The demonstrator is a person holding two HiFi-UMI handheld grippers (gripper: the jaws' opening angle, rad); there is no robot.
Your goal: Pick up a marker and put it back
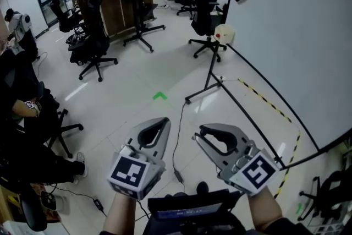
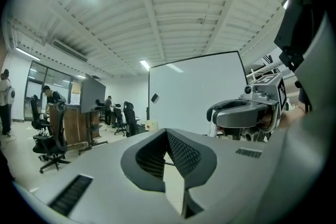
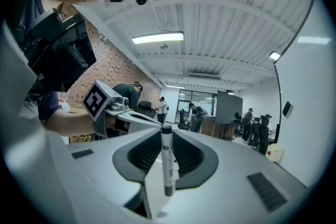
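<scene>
White marker [image 3: 167,162] in right tool [image 3: 167,132]

The marker [image 3: 167,165] is standing upright in the right gripper view, clamped crosswise between the pads of the right claw [image 1: 198,135], which are pressing on its barrel from both sides. It is showing a slim white barrel with small dark print running along it, a black cap at the top and a dark lower end. The cap is rising just above the claw's tips, and the lower end is hanging free, touching nothing.
</scene>
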